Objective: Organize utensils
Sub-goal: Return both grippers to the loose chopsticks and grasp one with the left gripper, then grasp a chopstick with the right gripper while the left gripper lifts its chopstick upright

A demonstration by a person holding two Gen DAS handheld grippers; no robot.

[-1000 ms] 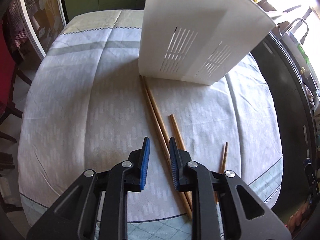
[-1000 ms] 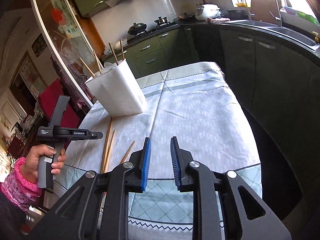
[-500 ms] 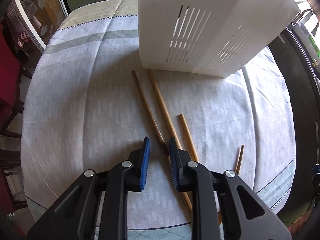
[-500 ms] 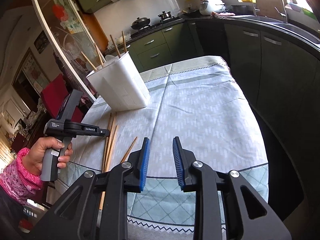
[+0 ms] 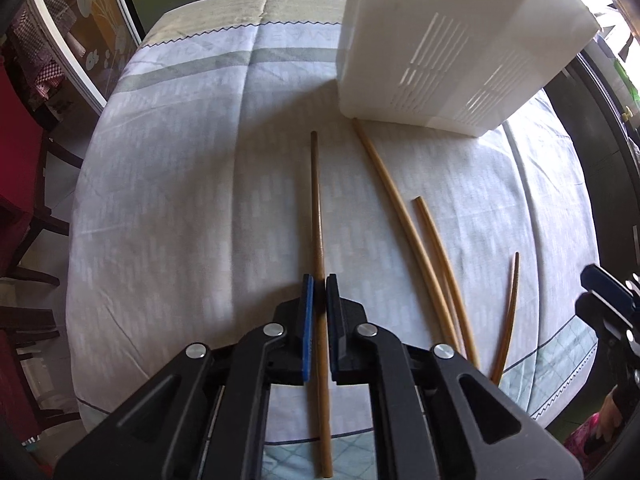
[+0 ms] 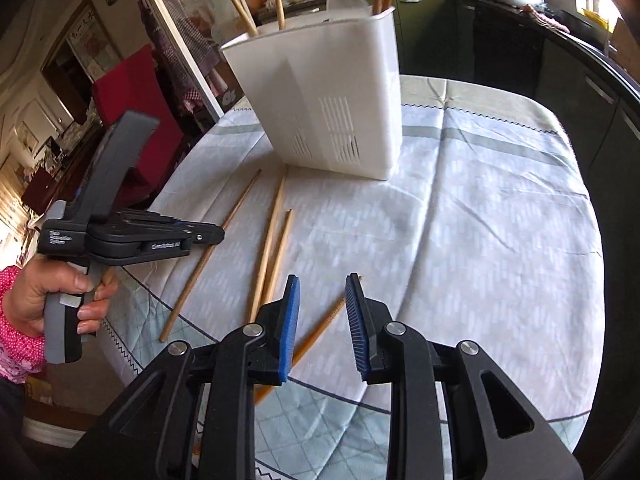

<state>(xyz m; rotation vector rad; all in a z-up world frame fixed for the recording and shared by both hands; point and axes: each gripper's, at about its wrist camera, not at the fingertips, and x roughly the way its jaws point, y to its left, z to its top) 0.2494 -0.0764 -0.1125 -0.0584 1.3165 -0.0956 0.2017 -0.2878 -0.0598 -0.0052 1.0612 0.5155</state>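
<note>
Several wooden chopsticks lie on the cloth-covered table (image 5: 180, 200). My left gripper (image 5: 319, 284) is shut on one long chopstick (image 5: 317, 208), which points toward the white slotted utensil holder (image 5: 440, 44). A longer chopstick (image 5: 394, 208), a shorter one (image 5: 438, 248) and a thin dark one (image 5: 510, 308) lie to its right. My right gripper (image 6: 322, 284) is open above the thin chopstick (image 6: 320, 330). The holder (image 6: 332, 92) has several chopsticks standing in it. The left gripper (image 6: 212, 236) also shows in the right wrist view.
The table's near edge has a teal check border (image 6: 320, 420). Dark green kitchen cabinets (image 6: 520, 48) stand behind and to the right. A red chair (image 5: 16, 152) stands at the table's left. A glass door (image 5: 80, 32) is beyond it.
My left gripper has closed on the leftmost chopstick and drawn it left, away from the others. My right gripper has opened wider and swung in over the thin chopstick.
</note>
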